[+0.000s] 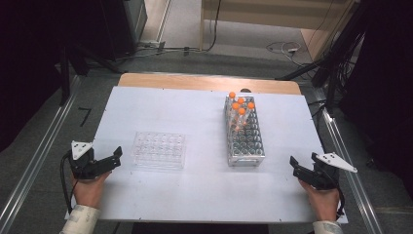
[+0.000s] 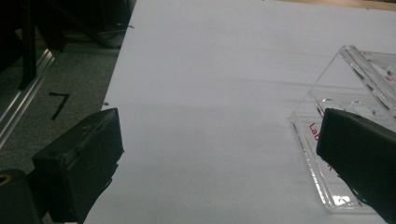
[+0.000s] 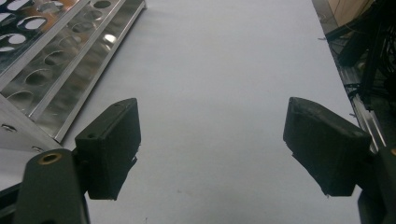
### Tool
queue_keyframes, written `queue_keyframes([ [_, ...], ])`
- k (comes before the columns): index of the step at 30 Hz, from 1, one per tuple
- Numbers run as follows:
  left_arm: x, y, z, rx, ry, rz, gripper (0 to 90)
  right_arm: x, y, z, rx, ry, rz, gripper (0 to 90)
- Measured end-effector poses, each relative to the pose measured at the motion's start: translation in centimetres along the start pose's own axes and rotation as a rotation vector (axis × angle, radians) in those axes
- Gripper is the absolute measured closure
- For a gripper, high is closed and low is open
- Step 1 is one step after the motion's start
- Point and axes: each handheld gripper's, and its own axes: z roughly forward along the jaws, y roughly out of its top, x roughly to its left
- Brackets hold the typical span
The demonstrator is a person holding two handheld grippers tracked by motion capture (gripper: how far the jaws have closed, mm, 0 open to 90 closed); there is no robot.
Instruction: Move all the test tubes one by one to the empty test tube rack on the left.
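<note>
- Your left gripper (image 1: 113, 157) and right gripper (image 1: 298, 165) both show jaws spread, empty.
- The clear well plate (image 1: 159, 150), lower left, looks light, rigid, slippery: take its edges.

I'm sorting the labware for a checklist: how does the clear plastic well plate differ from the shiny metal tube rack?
The clear plastic well plate lies low and flat; the shiny metal tube rack stands taller. The well plate looks empty, while the tube rack holds orange-capped tubes at its far end. The well plate sits nearer the left gripper, the tube rack nearer the right gripper. Both rest on the white table, untouched.
</note>
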Motion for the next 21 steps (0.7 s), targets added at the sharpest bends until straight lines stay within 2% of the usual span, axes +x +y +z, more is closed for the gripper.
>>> queue_keyframes([
  [8, -0.1, 0.0, 0.0, 0.001, 0.000, 0.005, 1.2, 0.3, 0.2, 0.0, -0.002, 0.010, 0.003, 17.5],
  [21, -0.1, 0.0, 0.0, -0.001, 0.001, 0.005, 1.3, 1.4, 0.8, 0.1, -0.011, 0.058, 0.001, 17.7],
])
